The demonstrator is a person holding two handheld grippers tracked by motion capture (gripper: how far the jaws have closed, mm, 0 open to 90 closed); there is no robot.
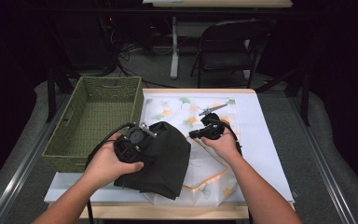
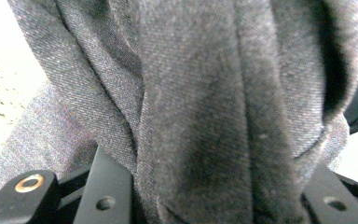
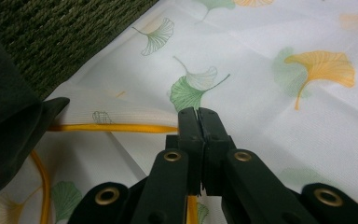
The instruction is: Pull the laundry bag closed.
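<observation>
Dark cloth (image 1: pixel 161 158): soft, limp, light; lies bunched on the leaf-print sheet (image 1: pixel 186 109) beside the woven basket (image 1: pixel 98 119). Left gripper (image 1: pixel 137 135) is clamped on a thick fold; best taken at an edge. Right gripper (image 3: pixel 199 122), jaws together, pinches the sheet's yellow-trimmed edge.

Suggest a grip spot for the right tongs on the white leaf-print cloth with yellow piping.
Probably the yellow-piped edge of the white leaf-print cloth, just ahead of the shut right tongs. Come in low along the table: the hem lies folded and slightly raised there, clear of the dark grey garment clamped in the left tongs.
</observation>
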